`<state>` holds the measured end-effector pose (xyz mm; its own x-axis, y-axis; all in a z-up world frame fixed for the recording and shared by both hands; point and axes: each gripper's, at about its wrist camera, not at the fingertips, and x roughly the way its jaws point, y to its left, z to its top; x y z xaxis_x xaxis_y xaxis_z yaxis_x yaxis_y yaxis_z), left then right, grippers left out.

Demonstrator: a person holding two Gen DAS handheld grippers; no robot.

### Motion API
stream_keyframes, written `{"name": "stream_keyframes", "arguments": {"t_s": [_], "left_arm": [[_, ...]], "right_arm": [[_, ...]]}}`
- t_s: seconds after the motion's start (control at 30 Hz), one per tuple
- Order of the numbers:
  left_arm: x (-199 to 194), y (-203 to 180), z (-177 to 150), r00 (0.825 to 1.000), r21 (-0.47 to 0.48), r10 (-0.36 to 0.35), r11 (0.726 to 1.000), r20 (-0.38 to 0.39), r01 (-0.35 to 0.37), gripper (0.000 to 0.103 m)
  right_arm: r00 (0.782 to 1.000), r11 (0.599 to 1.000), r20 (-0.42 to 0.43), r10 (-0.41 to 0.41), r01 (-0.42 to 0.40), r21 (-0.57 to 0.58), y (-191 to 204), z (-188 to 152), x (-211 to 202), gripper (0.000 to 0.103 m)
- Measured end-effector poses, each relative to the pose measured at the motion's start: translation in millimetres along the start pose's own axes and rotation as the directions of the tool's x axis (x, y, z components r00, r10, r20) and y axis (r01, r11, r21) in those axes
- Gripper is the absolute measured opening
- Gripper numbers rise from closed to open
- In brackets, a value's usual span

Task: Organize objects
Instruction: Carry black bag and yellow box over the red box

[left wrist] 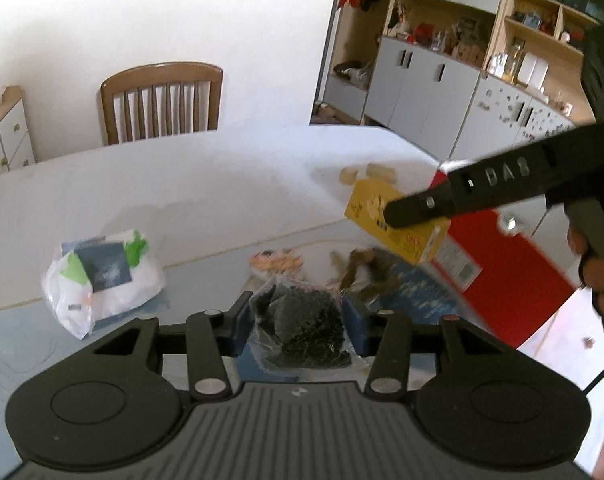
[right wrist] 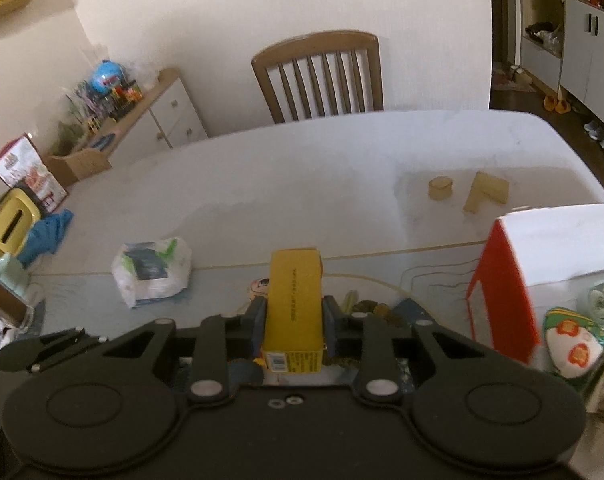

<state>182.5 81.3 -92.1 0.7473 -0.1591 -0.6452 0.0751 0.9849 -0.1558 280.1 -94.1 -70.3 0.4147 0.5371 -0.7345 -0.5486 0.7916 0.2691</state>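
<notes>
Left hand-held gripper [left wrist: 297,320] clamped on clear bag of dark bits [left wrist: 302,328]: soft, crinkly, slippery, so grip the bunched film. Right hand-held gripper [right wrist: 293,320] clamped on yellow carton [right wrist: 295,304], held above the tabletop [right wrist: 281,184] at 12 o'clock: light, stiff, crushable. Carton print unreadable; right gripper body reads "BAS".

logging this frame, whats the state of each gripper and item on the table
left gripper: shut on the clear bag of dark bits
right gripper: shut on the yellow box, lifted
white plastic bag: lying on table
red and white box: standing on table
</notes>
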Motion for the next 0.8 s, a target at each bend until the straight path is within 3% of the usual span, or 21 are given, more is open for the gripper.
{"name": "stream_keyframes", "arguments": {"t_s": [0.33, 0.8], "left_arm": [[-20.0, -47.9, 30.8, 0.998, -0.019, -0.057, 0.998, -0.003, 0.057, 0.047], [0.9, -145.7, 70.3, 0.992, 0.073, -0.127, 0.989, -0.019, 0.128, 0.047]], "right_arm": [[0.996, 1.0, 0.09, 0.025, -0.025, 0.0, -23.4, -7.6, -68.3, 0.027], [0.99, 0.996, 0.142, -0.014, 0.001, 0.089, -111.7, -26.8, -122.9, 0.027]]}}
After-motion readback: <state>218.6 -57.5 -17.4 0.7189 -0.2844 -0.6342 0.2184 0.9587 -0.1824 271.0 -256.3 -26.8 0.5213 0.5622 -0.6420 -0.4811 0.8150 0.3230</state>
